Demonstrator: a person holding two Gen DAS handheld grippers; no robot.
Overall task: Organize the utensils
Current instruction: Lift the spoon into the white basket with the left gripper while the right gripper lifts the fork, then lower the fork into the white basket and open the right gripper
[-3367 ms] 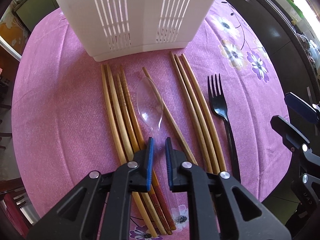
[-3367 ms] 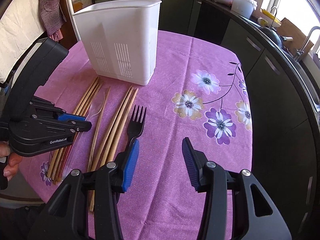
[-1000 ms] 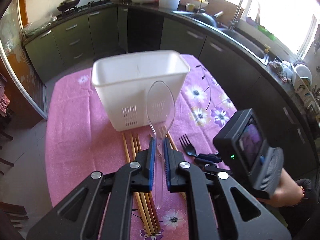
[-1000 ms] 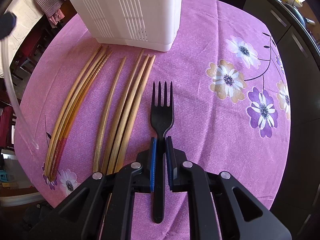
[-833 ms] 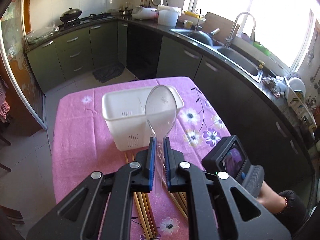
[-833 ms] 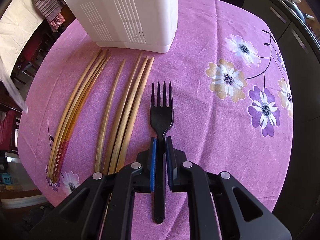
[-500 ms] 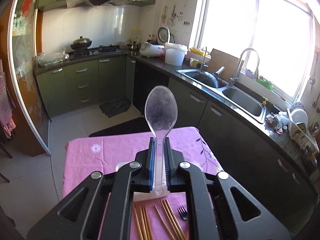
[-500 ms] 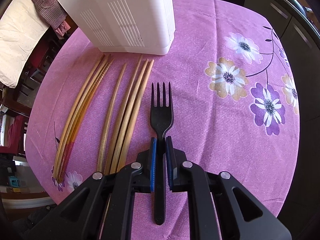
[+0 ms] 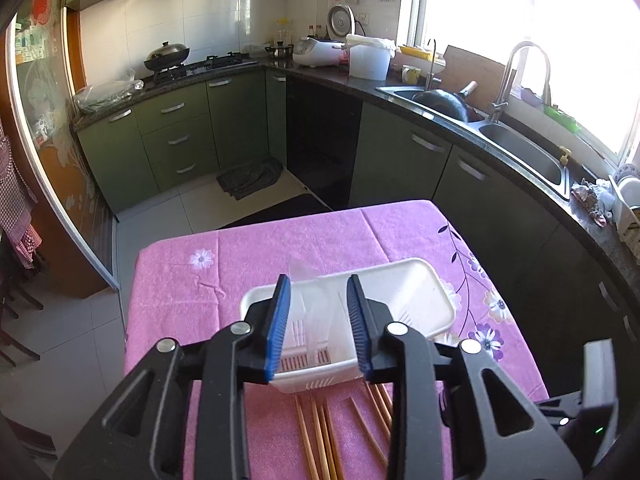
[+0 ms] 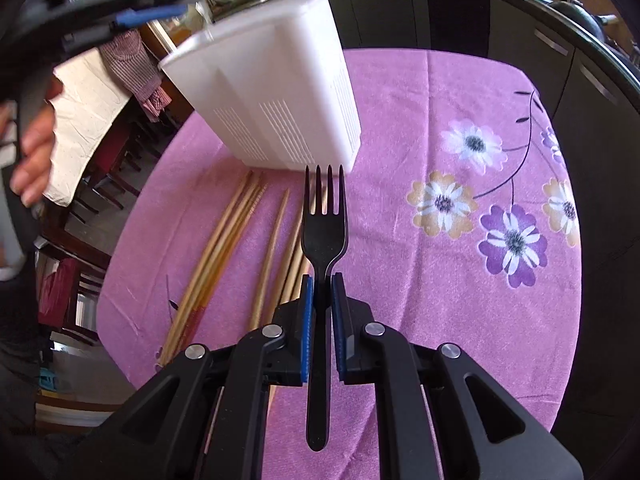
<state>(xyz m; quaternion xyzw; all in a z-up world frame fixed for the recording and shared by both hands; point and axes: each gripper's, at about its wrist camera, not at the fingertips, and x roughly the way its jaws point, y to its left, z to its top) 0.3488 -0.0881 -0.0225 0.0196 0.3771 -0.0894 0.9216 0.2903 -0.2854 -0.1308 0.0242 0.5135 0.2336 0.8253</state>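
The black fork [image 10: 324, 236] is clamped by its neck between the narrow blue pads of the right gripper [image 10: 320, 308]; its long axis runs straight out along the fingers, tines forward and handle trailing back beneath the jaws, and it appears lifted clear of the pink tablecloth [image 10: 440, 288]. Ahead of the tines and a little to the gripper's left stands the white utensil holder [image 10: 276, 96], its slotted wall facing the fork and its open top higher than the tines; so the coming move, as I judge it, turns on raising the fork above that rim and tipping it handle-down or tines-down into the opening. The wooden chopsticks [image 10: 240, 240] lie flat on the cloth below and to the left of the fork, roughly parallel to it, ends toward the holder's base.

The left gripper [image 9: 316, 312] hangs above the holder [image 9: 420, 300] looking down into it, jaws spread wide with nothing between the pads; a clear shape that may be a spoon [image 9: 308, 300] sits inside the bin just below them, though it is too transparent to be sure. The right hand alone carries a utensil and is the one to deliver; the left gripper near the rim could get in the way.
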